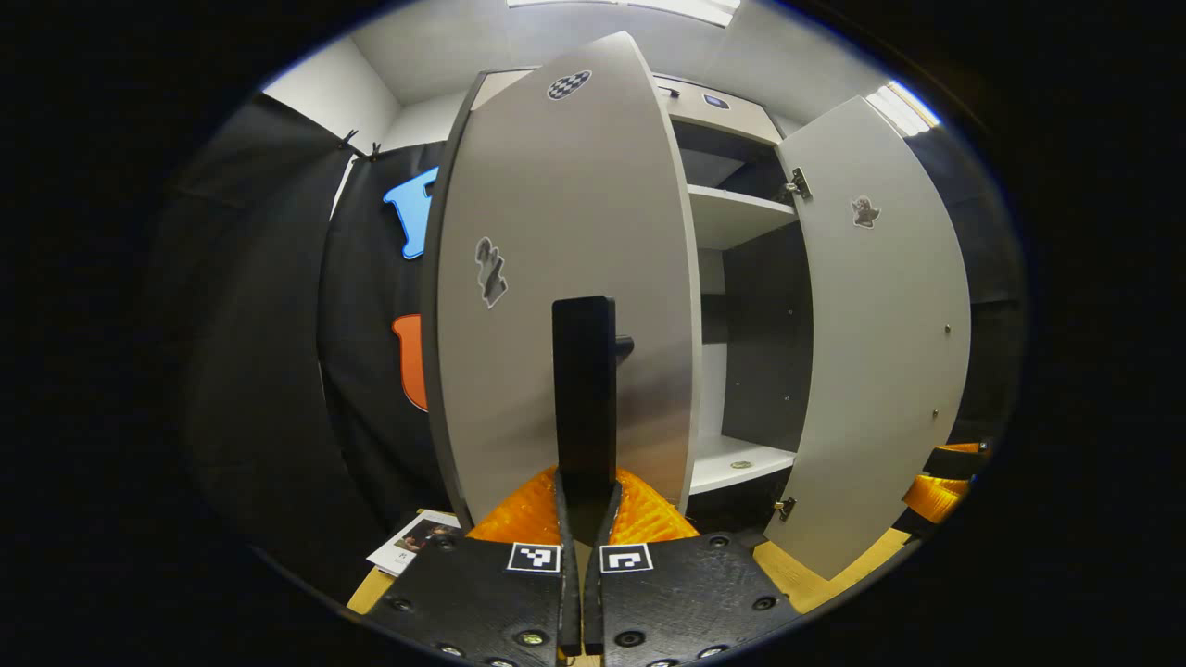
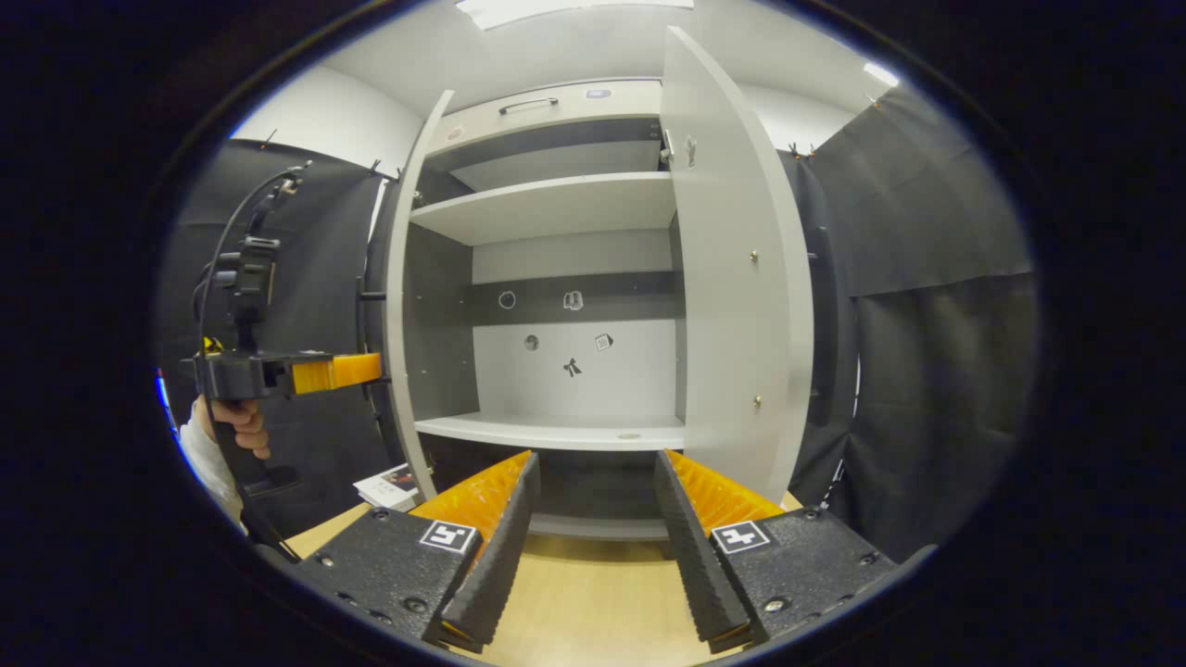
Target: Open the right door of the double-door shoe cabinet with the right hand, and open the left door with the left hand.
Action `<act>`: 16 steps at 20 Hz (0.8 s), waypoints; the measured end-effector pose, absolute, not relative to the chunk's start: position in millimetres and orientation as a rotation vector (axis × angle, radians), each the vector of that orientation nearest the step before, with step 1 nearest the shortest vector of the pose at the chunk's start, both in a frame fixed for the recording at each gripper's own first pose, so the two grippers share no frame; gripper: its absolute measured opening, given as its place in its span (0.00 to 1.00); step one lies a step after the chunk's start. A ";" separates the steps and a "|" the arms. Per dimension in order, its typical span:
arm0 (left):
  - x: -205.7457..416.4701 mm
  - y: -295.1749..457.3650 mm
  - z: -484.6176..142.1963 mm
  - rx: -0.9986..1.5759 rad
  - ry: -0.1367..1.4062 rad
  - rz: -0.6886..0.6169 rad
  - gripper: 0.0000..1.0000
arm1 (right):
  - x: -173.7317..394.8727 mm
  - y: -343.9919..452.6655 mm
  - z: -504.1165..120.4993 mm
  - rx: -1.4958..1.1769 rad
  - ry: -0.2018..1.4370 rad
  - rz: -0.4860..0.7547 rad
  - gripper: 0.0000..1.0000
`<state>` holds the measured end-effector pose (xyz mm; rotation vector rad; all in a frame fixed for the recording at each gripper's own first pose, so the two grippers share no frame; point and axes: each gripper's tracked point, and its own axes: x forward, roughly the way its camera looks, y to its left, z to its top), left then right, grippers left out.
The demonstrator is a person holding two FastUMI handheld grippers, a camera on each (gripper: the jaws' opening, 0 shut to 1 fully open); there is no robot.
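The shoe cabinet (image 2: 556, 208) stands with both doors swung outward. In the left gripper view, the left door (image 1: 537, 232) fills the middle, and my left gripper (image 1: 586, 486) is shut on its black vertical handle (image 1: 584, 389). The right door (image 1: 880, 352) hangs wide open to the right of it. In the right gripper view, my right gripper (image 2: 595, 459) is open with nothing between its fingers, facing the cabinet's inside just left of the open right door (image 2: 732, 278). The left gripper (image 2: 371, 371), held by a hand (image 2: 236, 421), sits at the edge-on left door (image 2: 400, 324).
Bare shelves (image 2: 556, 431) show inside, with small stickers on the back panel. A drawer front with a handle (image 2: 528, 104) tops the cabinet. A booklet (image 2: 389, 482) lies on the wooden floor (image 2: 593, 593) by the left door. Black cloth hangs on both sides.
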<state>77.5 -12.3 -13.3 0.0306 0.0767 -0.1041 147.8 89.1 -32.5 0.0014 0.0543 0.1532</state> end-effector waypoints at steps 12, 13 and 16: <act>41.9 54.8 -8.2 0.034 0.072 -0.030 0.00 | 157.9 109.7 -35.6 0.008 0.050 0.153 0.78; 40.0 64.9 -7.8 0.043 0.070 -0.011 0.00 | 159.7 111.3 -36.4 0.010 0.050 0.154 0.78; 34.4 95.7 -6.2 0.051 0.071 0.044 0.00 | 163.2 114.8 -39.9 0.010 0.059 0.156 0.78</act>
